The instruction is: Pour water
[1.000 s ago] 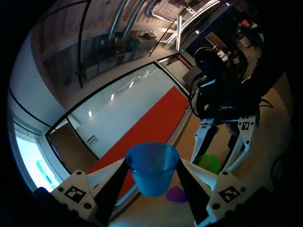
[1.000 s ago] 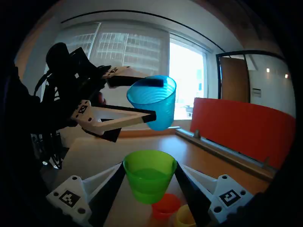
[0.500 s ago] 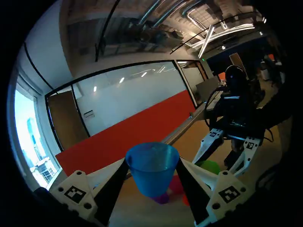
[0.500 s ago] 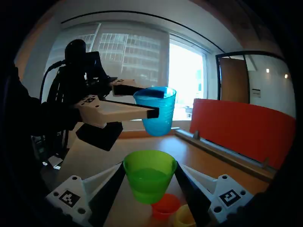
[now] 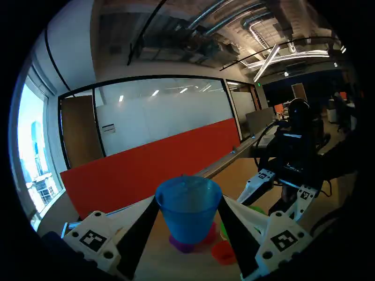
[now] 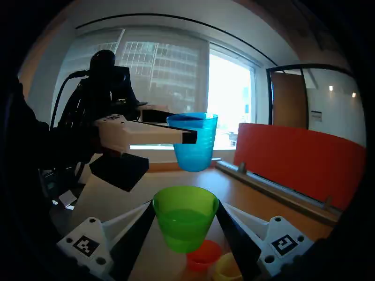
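Righted, left gripper point(image 5: 188, 202) clamps blue cup point(image 5: 188, 213) (translucent plastic); right gripper point(image 6: 185, 208) clamps green cup point(image 6: 185, 222).

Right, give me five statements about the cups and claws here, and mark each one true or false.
1. The blue cup sits upright between the fingers of the left claw. True.
2. The green cup is empty. False: it holds liquid.
3. In the right gripper view, the blue cup is higher than the green cup. True.
4. The green cup stands on the table with nothing gripping it. False: the right claw grips it on both sides.
5. A black mug lies just below the green cup. False: an orange cup and a yellow cup are there.
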Available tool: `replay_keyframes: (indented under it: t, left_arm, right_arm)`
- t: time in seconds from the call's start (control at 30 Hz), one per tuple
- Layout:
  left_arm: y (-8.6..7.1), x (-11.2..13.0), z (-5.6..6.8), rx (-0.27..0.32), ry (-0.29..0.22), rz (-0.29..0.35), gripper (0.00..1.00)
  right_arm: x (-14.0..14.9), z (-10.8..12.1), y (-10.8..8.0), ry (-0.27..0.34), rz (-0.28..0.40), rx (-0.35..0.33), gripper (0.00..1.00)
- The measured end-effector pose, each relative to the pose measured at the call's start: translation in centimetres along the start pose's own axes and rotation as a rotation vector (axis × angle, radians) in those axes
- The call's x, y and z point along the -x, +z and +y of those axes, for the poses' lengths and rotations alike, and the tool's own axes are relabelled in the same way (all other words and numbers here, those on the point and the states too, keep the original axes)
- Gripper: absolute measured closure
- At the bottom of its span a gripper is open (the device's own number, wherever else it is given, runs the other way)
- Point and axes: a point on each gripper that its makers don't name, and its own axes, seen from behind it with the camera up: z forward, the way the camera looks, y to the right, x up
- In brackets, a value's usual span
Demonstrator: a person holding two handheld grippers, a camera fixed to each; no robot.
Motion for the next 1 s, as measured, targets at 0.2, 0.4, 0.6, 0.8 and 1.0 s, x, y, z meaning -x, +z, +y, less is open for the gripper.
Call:
replay_keyframes:
  t: [0.2, 0.4, 0.6, 0.8, 1.0]
  left_arm:
    - [-0.1, 0.0, 0.0, 0.01, -0.066, 0.001, 0.15]
    - [-0.2, 0.2, 0.2, 0.017, -0.128, 0.003, 0.15]
    - [-0.4, 1.1, -0.1, 0.013, -0.167, -0.011, 0.15]
    - [-0.8, 2.1, -0.5, 0.012, -0.16, -0.037, 0.15]
    - [-1.1, 3.3, 0.0, 0.024, -0.163, -0.067, 0.15]
  right_arm:
    - [-0.1, 0.0, 0.0, 0.003, 0.002, 0.0, 0.08]
    - [-0.1, -0.2, 0.0, 0.002, 0.001, -0.002, 0.08]
    - [-0.1, -0.3, -0.2, 0.002, -0.004, -0.003, 0.08]
    - [0.0, -0.1, -0.7, -0.001, -0.017, 0.003, 0.07]
    - [0.3, 0.0, -1.6, 0.005, -0.035, 0.007, 0.07]
